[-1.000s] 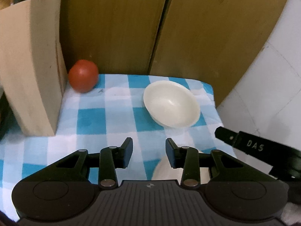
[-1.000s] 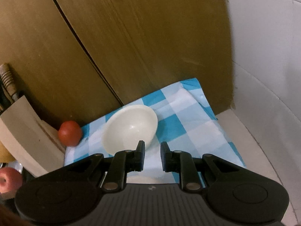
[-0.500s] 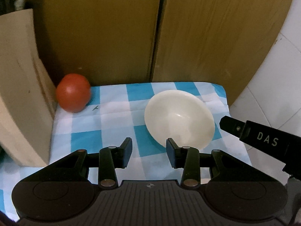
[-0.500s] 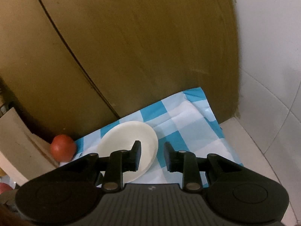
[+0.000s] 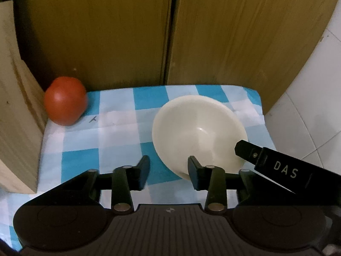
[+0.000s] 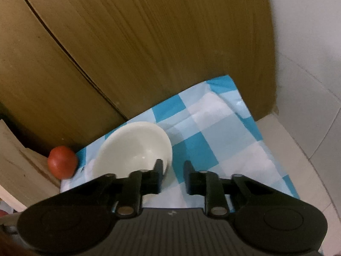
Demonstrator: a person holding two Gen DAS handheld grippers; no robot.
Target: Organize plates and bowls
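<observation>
A wooden block (image 5: 19, 117) stands at the far left with the tomato (image 5: 65, 101) tucked against it at about 10 o'clock from the left claw (image 5: 168, 171). Both are parked at the back, likely to keep the checked cloth (image 5: 85, 140) free for crockery. The left claw is spread and its jaws have just been closing. Nothing is pinched between them, and the near edge of the bowl (image 5: 198, 128) only shows beside the right finger. It seems held low and ready to steady the bowl. The bowl sits upright on the cloth at 1 o'clock from that claw, close to the doors (image 5: 106, 32) behind. The right claw (image 6: 173, 173) comes in from 4 o'clock and looks pinched on the bowl's right rim, one finger inside and one outside. That grip suits lifting it away to stack. Open room lies at 9 o'clock of the bowl, across bare cloth. At 12 o'clock the doors block travel. At 3 o'clock the cloth ends and the white surface (image 6: 283, 140) begins, with a wall beyond.
</observation>
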